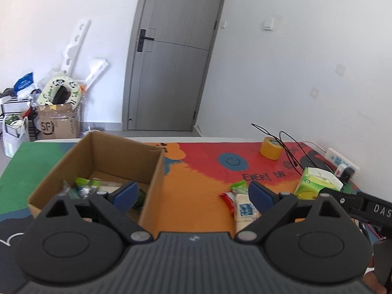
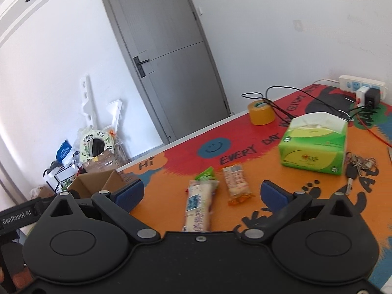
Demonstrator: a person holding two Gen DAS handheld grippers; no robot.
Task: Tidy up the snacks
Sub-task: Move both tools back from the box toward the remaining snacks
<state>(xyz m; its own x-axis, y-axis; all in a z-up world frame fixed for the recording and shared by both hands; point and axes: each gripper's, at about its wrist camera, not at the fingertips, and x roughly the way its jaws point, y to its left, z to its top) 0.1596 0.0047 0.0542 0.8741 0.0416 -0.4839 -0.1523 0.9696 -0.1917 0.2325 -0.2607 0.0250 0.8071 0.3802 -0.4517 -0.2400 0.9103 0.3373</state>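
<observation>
Colourful table mat [image 2: 245,208] under both spread, empty tongs [image 1: 192,193] [image 2: 202,193], snack packets [image 2: 199,203] between, cardboard box [image 1: 152,171] left.

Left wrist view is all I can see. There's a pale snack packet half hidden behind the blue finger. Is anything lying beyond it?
Observer: Yes. An orange-wrapped snack packet lies beside the pale packet, without touching it.
Operator: Is there anything past the green tissue box?
Observer: A bunch of keys lies next to the tissue box, on the side away from the snacks.
Operator: Is the other gripper carrying something?
Observer: No. The right gripper is open and holds nothing.
</observation>
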